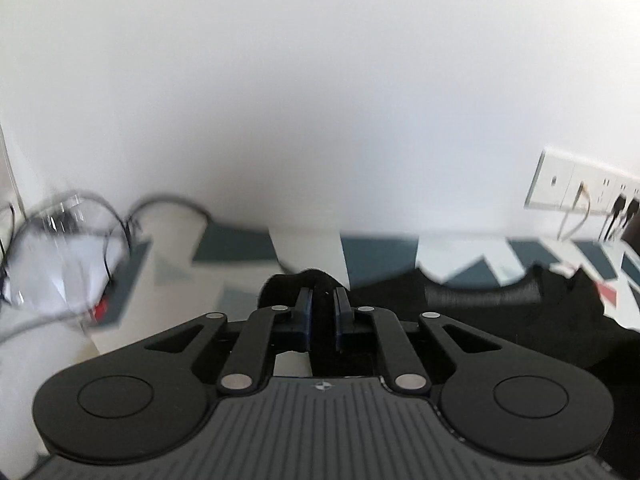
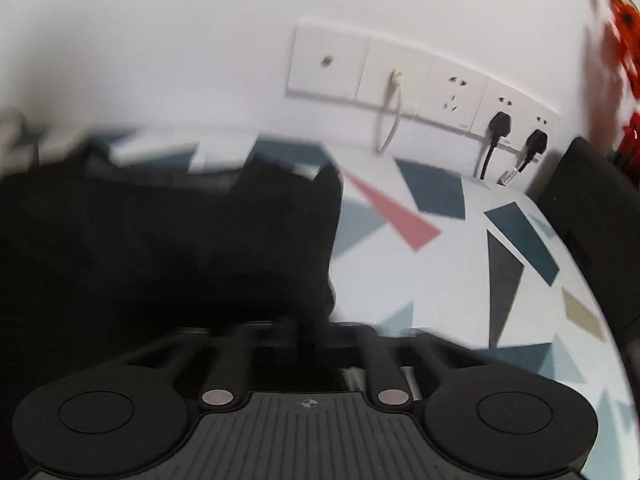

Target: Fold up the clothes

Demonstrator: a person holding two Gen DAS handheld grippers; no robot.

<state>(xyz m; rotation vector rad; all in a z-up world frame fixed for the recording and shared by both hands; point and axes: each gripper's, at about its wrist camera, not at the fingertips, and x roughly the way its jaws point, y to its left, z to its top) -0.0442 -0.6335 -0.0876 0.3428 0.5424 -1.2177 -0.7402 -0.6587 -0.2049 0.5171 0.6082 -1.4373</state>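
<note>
At the far left of the left wrist view, a blurred tangle of dark cables (image 1: 100, 220) lies over something white on the patterned tablecloth (image 1: 240, 280). The left gripper (image 1: 323, 300) has its jaws closed on a bunched fold of the black garment (image 1: 500, 320), which spreads rightward across the cloth. The garment's long axis runs left to right, with its ribbed collar (image 1: 480, 294) toward the wall.

In the right wrist view the garment (image 2: 168, 240) fills the left half, its right edge dropping toward the right gripper (image 2: 316, 334). That gripper's jaws are shut; dark fabric lies at the blurred fingertips, but a grip cannot be confirmed. To the right are bare cloth, wall sockets (image 2: 420, 80) with two black plugs (image 2: 516, 132), a black box (image 2: 580, 184), then red-orange flowers (image 2: 626, 36).
</note>
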